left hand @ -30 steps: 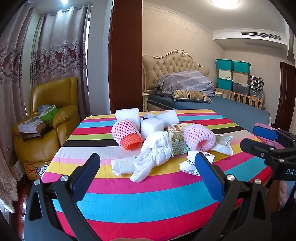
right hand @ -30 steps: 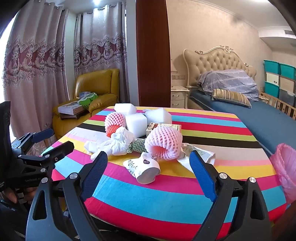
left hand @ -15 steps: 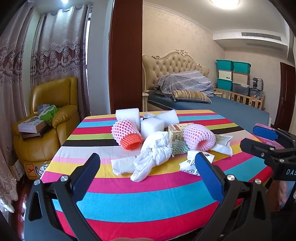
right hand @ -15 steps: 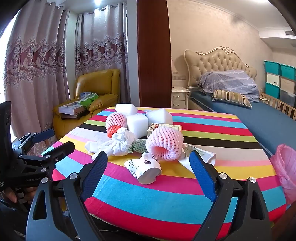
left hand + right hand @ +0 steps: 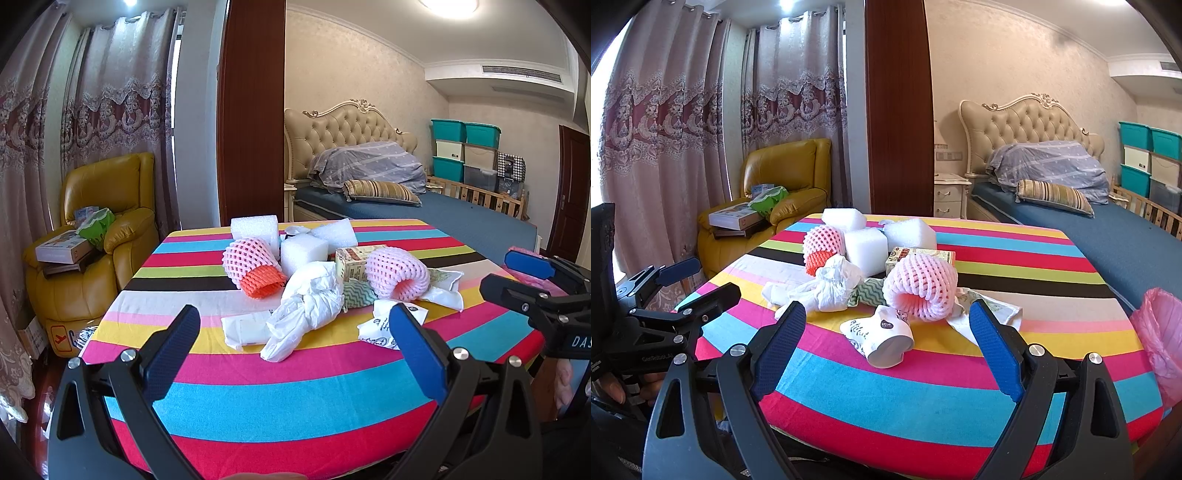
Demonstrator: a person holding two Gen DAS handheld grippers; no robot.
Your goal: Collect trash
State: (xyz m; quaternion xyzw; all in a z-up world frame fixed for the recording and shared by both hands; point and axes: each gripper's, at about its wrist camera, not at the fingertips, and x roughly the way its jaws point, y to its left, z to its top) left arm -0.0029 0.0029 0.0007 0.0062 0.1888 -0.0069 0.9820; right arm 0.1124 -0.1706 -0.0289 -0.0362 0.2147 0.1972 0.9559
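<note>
- Left hand-held gripper point(image 5: 293, 334) released, empty, in front of the crumpled white bag point(image 5: 306, 306).
- Right hand-held gripper point(image 5: 886, 325) released, empty, flanking the paper cup point(image 5: 882, 336) right of that bag.
- Trash sits on the striped bench point(image 5: 295, 398).

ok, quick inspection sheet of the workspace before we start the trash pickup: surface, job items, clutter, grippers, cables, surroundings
Surface: table under a striped cloth, near half bare.
Job's things: trash heaped mid-table: crumpled paper cup nearest, pink foam net, pink-and-orange foam net, white plastic bag, white foam blocks, small carton, wrappers. Pink bag hangs at the table's right edge.
Clutter: nothing seen beyond the trash.
Grippers: left gripper and right gripper both open, empty, short of the pile.
Cables: nothing seen.
Surroundings: yellow armchair with boxes, bed, storage bins, curtains.
</note>
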